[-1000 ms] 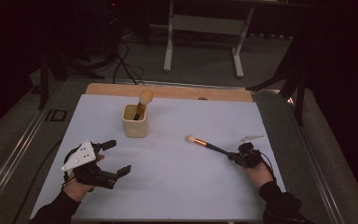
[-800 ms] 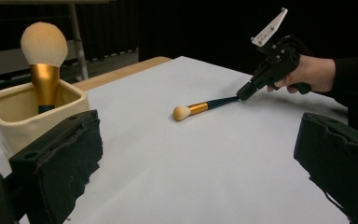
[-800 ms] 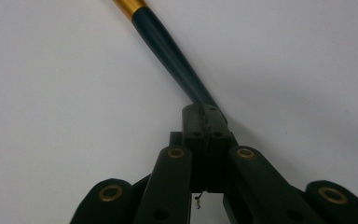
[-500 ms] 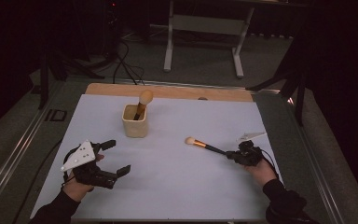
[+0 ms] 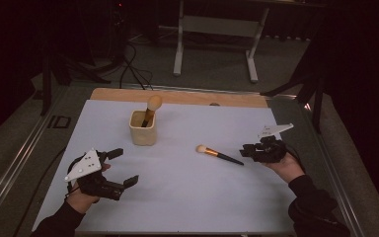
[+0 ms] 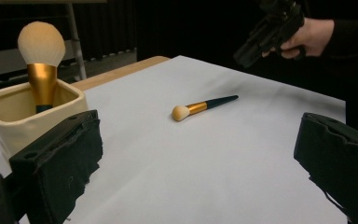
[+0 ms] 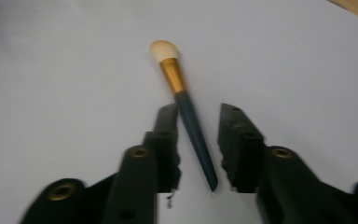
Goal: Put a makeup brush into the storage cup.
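- The small brush [image 5: 219, 155] lies flat on the worktop [image 5: 187, 197], right of the cup [image 5: 142, 128].
- Its dark handle end points into the right gripper [image 7: 196, 140], whose fingers sit narrowly parted around it, not yet closed.
- The left gripper [image 5: 121, 168], fingers wide, sits well apart.

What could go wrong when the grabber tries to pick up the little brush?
The right gripper is open, with the small brush's thin handle lying slantwise between its jaws, nearer one jaw, so closing might nudge or roll it away instead of pinching it. The cup already holds a big brush that leans across it, so dropping the small one in could bump that or tip the cup.
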`<state>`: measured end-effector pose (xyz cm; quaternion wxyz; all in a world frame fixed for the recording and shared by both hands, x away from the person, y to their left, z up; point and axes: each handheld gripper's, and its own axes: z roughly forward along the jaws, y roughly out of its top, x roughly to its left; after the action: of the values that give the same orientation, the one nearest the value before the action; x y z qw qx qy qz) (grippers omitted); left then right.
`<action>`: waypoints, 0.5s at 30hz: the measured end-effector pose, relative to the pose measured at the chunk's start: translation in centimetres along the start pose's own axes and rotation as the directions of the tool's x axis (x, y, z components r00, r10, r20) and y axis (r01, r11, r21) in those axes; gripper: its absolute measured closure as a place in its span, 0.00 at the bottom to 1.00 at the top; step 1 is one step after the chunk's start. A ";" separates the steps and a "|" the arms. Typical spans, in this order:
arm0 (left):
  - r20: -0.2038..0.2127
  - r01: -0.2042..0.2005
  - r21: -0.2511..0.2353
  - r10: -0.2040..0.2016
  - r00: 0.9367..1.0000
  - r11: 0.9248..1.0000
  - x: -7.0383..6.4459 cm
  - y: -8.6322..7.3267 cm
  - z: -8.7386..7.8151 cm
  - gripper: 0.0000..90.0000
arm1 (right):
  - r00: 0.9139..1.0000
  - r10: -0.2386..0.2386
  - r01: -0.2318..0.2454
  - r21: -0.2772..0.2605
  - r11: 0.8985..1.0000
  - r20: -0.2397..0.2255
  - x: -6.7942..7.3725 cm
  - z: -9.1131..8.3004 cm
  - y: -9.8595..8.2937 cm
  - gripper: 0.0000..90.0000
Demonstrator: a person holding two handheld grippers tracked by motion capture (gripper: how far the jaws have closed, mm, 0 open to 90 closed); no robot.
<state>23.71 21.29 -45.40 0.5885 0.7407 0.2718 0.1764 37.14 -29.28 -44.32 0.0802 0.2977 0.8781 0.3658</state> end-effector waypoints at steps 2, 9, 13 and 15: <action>0.000 0.000 0.000 0.000 1.000 1.000 0.0 0.0 0.0 0.02 | 1.000 -0.023 0.023 0.027 0.999 -0.007 -0.1 -0.2 0.6 0.65; 0.004 0.004 -0.004 -0.004 1.000 1.000 0.0 0.0 0.0 0.02 | 0.995 -0.093 0.096 0.095 0.991 -0.029 -0.2 -0.2 2.1 0.52; 0.007 0.006 -0.007 -0.006 1.000 1.000 0.0 0.0 0.0 0.02 | 0.991 -0.129 0.134 0.132 0.982 -0.045 -0.2 0.2 2.7 0.46; 0.008 0.004 -0.006 -0.004 1.000 1.000 0.0 0.0 0.0 0.02 | 0.988 -0.144 0.150 0.140 0.979 -0.057 -0.2 0.3 3.0 0.45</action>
<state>23.67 21.30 -45.40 0.5922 0.7390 0.2706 0.1731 38.76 -27.58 -42.48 0.0651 0.2284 0.9234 0.3016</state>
